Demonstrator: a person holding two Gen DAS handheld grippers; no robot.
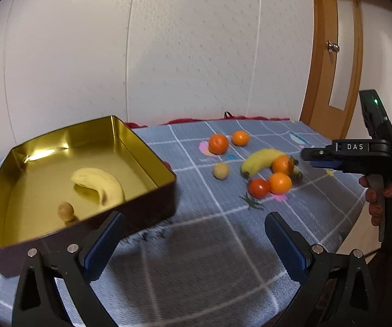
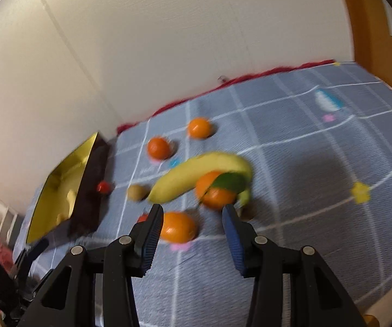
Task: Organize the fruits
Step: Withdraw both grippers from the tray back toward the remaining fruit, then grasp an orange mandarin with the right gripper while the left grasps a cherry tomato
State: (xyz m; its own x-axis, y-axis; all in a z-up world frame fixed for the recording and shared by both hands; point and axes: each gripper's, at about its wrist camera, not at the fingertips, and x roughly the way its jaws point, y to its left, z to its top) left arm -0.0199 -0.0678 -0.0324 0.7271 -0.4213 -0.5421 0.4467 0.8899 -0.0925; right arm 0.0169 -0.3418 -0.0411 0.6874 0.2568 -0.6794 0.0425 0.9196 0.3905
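An open gold-lined tin box (image 1: 144, 147) stands at the left on the blue checked cloth; a banana (image 1: 100, 182) and a small tan round fruit (image 1: 65, 210) lie inside it. My left gripper (image 1: 194, 216) is open and empty, just in front of the box's near wall. To the right lie a second banana (image 2: 196, 174), several oranges and a red tomato (image 1: 258, 188). My right gripper (image 2: 192, 209) is open, tilted down over the nearest orange (image 2: 178, 226), which shows between its fingers without touching them. Behind it lies an orange with a green leaf (image 2: 215, 190).
Two more oranges (image 1: 217, 144) (image 1: 240, 138) and a tan round fruit (image 1: 221, 170) lie farther back. A small red thing (image 2: 103, 186) sits against the box's outer wall. A white wall bounds the back, and a wooden door frame (image 1: 329, 54) stands at the right. A hand (image 1: 376, 204) holds the right gripper.
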